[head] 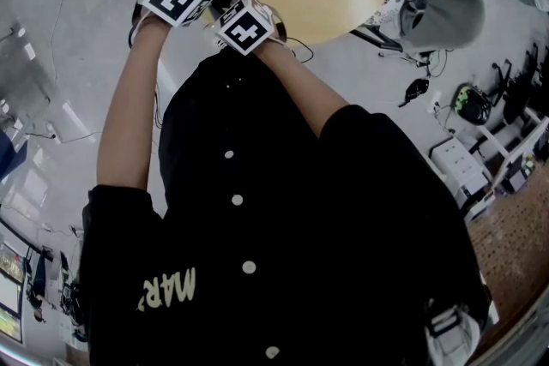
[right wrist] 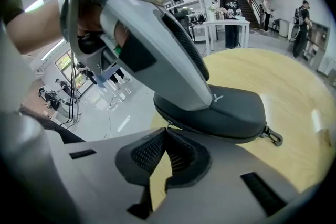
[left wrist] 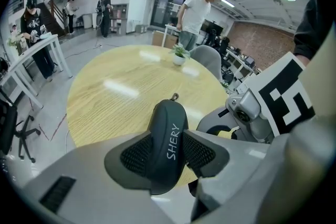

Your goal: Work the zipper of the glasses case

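Glasses case (left wrist: 168, 136): dark, hard shell, white "SHERY" print on the upper face. It is held off the round wooden table (left wrist: 121, 86), over the table's near edge, with its long axis pointing away from the person.

Left gripper (left wrist: 169, 153): both ribbed pads are pressed on the case's flanks, clamped on its near end. Far end carries a small metal clip (left wrist: 175, 96).

Right gripper (right wrist: 167, 135): jaw tips are brought together right under the case's zipper seam, and table wood shows through the narrow wedge behind them. There is a small pale bit at the seam just above the tips; I cannot tell whether it is pinched.

Obstructions: in the right gripper view the left gripper's grey body covers the case's upper left part. In the head view the two marker cubes hide both sets of jaws and most of the case.

Surroundings: potted plant (left wrist: 179, 55) on the table's far side, grey chair (left wrist: 208, 62) beyond it. A person in a white shirt (left wrist: 196, 8) is further back, with a white desk (left wrist: 31, 52) at left.
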`<state>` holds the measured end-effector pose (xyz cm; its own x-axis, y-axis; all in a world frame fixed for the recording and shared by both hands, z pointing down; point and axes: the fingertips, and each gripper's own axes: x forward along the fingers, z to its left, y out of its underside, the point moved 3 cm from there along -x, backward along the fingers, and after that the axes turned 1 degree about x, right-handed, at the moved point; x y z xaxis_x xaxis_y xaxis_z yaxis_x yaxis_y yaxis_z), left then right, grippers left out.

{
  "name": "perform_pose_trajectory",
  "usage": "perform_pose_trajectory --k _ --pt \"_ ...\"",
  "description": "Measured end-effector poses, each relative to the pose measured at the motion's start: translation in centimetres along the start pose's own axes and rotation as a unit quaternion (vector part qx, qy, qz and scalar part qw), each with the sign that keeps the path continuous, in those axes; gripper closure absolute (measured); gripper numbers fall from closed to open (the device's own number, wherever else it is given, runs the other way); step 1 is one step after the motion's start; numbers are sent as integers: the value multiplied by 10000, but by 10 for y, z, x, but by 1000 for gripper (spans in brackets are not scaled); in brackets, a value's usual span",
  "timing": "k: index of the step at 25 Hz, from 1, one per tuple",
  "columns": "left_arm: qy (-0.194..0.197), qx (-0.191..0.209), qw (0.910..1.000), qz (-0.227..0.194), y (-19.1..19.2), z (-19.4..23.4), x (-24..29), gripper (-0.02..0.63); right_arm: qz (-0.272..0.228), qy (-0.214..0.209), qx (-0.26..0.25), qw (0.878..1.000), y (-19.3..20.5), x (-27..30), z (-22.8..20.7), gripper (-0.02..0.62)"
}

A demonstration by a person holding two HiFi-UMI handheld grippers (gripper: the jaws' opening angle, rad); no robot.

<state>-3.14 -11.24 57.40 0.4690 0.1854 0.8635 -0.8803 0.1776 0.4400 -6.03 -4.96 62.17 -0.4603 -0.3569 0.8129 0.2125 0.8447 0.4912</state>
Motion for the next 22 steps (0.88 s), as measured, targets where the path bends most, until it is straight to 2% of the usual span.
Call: perform_pose_trajectory --k 9,18,22 --pt "-2 -40 10000 25 1 1 5 420 -239 -48 353 9991 -8 12 12 590" --pt "-47 81 10000 4 2 -1 3 420 -427 -433 637 9961 -11 20 23 589" --pt "-103 161 9997 -123 3 -1 2 420 -495 -649 515 9953 -12 14 16 578"
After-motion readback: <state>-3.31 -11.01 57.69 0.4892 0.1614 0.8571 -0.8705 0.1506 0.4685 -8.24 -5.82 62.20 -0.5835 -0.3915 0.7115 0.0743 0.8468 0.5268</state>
